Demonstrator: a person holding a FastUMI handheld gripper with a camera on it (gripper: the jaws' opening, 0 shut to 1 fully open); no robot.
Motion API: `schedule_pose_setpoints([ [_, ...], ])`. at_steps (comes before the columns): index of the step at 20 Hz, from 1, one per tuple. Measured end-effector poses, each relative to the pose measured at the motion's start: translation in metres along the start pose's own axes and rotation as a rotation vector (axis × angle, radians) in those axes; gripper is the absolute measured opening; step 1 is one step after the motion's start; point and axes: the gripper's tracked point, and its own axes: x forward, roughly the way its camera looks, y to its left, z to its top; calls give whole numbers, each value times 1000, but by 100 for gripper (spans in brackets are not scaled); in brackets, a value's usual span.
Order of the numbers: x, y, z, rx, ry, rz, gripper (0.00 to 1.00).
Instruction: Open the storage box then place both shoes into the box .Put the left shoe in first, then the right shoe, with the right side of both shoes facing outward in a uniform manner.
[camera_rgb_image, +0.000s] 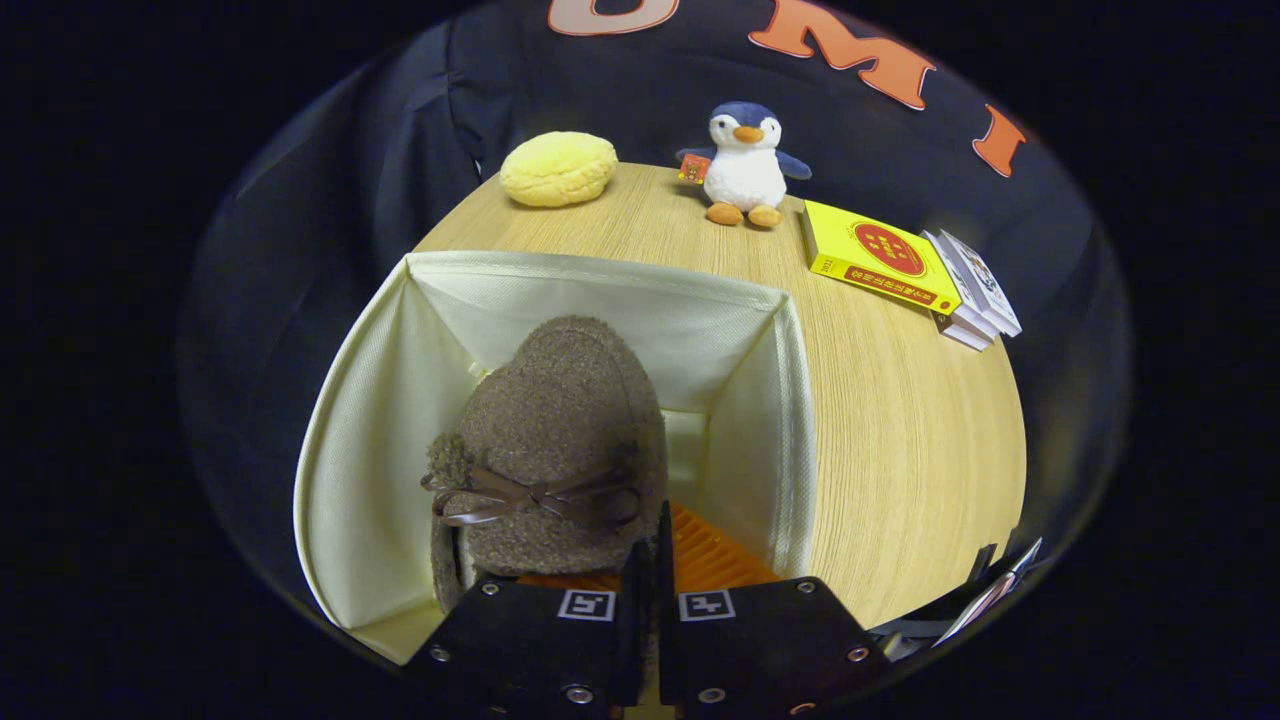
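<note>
Shoe (560, 430), brown and fuzzy with a dark ribbon bow (530, 498), sits toe-up just ahead of the gripper (648, 560), inside the open storage box (350, 420). Gripper fingers nearly closed, only a thin slot between them; they appear to pinch the shoe's rim at its right rear edge, though the contact itself is partly hidden. Orange ribbed surface (715, 555) visible just right of the fingers, low in the box. Box is cream fabric, walls upright, standing on a wooden table (900, 440). Beyond the box, at the table's far edge: yellow round cushion (558, 168), plush penguin (745, 165). To the right of those: yellow book (870, 255) touching a small stack of white books (975, 290).
</note>
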Motion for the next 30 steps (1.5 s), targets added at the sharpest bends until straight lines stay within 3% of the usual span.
schedule_pose_setpoints([
  [5,-16,9,0,26,0,143,15],
  [8,-37,8,-2,54,-1,246,31],
  [12,-71,-10,5,68,-45,335,42],
  [21,-117,-148,41,155,-362,320,66],
  [26,-150,-260,55,169,-585,200,80],
  [30,-193,-341,66,178,-771,106,86],
])
